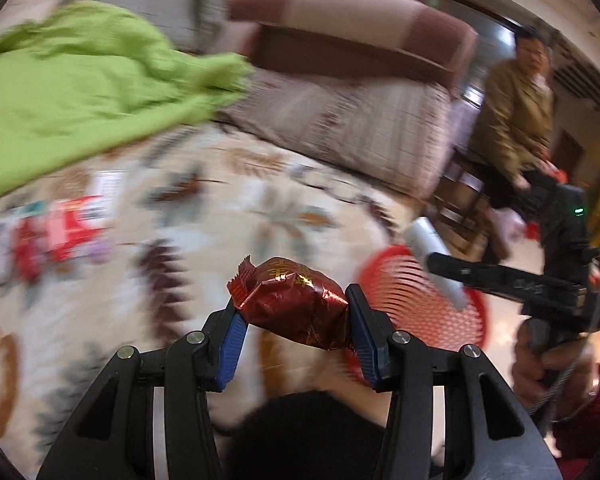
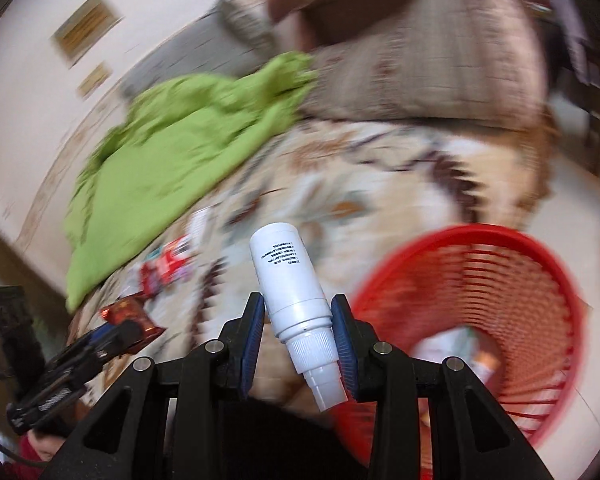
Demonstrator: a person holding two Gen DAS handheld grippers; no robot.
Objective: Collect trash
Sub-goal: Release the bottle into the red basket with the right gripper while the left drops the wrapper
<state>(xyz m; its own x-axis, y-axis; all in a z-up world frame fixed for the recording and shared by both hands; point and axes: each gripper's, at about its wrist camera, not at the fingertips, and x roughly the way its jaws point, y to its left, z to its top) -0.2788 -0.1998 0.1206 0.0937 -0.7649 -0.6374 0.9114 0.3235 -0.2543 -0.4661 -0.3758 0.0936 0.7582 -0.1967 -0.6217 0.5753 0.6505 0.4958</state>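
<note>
Patterned bedspread (image 1: pixel 260 184), left hand-held gripper (image 1: pixel 296 312) clamping gold-lettered red wrapper (image 1: pixel 296 300), right hand-held gripper (image 2: pixel 298 320) clamping white bottle (image 2: pixel 288 276)

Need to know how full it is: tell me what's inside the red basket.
In the right wrist view, the red basket holds some pale, orange-marked packaging near its bottom. Blur hides what it is, and the right gripper covers the basket's near side.

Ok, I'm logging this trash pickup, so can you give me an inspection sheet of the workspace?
Surface: patterned bedspread, blurred.
Job's things: red wrapper, white bottle, red basket already holding some trash.
Clutter: green cloth; red packets.
Grippers: left gripper shut on wrapper; right gripper shut on bottle.
Cables: one by right hand.
Surroundings: sofa, seated person.
</note>
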